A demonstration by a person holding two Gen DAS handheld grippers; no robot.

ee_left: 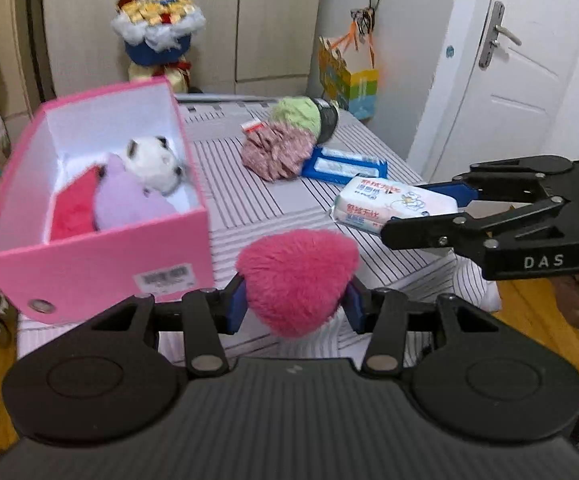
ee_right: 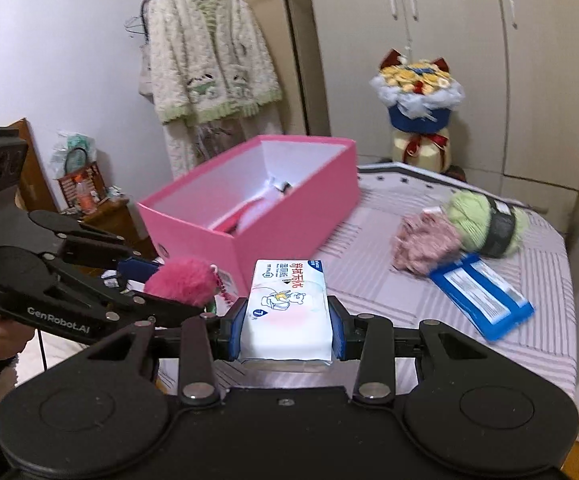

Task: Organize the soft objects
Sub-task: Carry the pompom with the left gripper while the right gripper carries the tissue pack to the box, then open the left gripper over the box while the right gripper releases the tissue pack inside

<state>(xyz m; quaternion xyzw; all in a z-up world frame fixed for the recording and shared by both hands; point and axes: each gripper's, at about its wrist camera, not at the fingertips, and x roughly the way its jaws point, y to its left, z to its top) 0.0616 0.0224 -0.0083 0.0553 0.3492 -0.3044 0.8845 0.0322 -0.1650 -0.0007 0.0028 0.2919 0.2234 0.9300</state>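
My left gripper [ee_left: 295, 300] is shut on a fluffy hot-pink heart plush [ee_left: 297, 280], held above the striped surface just right of the pink box [ee_left: 101, 264]. The same plush [ee_right: 183, 282] and the left gripper [ee_right: 157, 284] show at the left of the right wrist view. My right gripper [ee_right: 287, 330] is shut on a white tissue pack [ee_right: 287, 310], lifted in front of the pink box [ee_right: 289, 216]. That pack [ee_left: 393, 204] and the right gripper [ee_left: 425, 210] show at the right of the left wrist view. Inside the box lie a white plush [ee_left: 155, 164], a lilac one [ee_left: 127, 200] and a red one [ee_left: 75, 208].
On the striped surface [ee_left: 249, 200] behind lie a pink-brown yarn bundle [ee_left: 277, 154], a green yarn ball [ee_left: 301, 116] and a blue packet [ee_left: 343, 164]. A bouquet figure [ee_right: 419, 108] stands by the wardrobe. A coat [ee_right: 205, 68] hangs at the wall. A white door [ee_left: 517, 68] is at right.
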